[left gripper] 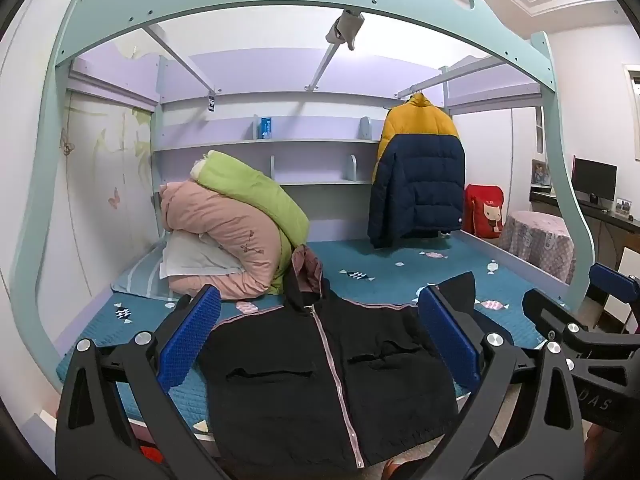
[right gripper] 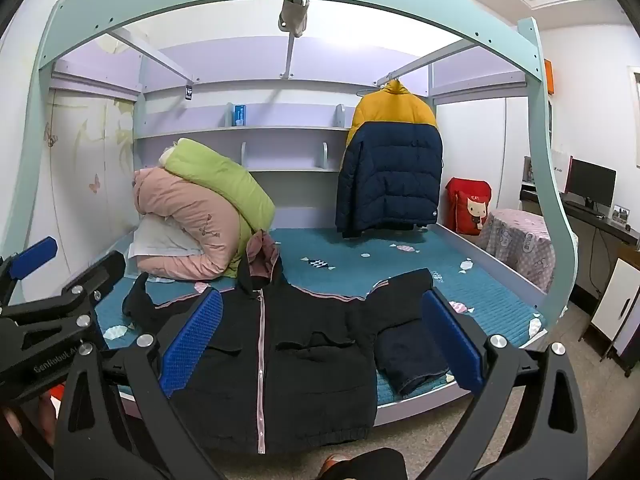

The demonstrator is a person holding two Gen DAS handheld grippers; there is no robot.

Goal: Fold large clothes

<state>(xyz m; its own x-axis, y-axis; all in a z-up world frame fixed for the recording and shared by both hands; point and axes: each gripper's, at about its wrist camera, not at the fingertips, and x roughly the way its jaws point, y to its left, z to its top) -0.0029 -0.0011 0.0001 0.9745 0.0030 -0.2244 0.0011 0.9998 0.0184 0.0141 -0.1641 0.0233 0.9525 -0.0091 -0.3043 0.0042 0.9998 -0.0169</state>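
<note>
I hold my left claw (left gripper: 320,328) and my right claw (right gripper: 320,332) side by side before the near edge of the bed (right gripper: 500,300), both with their blue pads spread wide apart and nothing between them. The one black jacket (right gripper: 304,344) lies flat, zip up, at the near edge, its hem hanging just over it and its hood toward the middle, I judge so that the sleeves can be folded in first. Its two sleeves are spread toward the bed's left and right sides. At the far left corner two rolled quilts, one pink (right gripper: 188,216) and one green (right gripper: 224,180), are stacked on a white pillow (right gripper: 156,244), out of the way. One yellow and navy coat (right gripper: 392,160) hangs near the far right corner.
</note>
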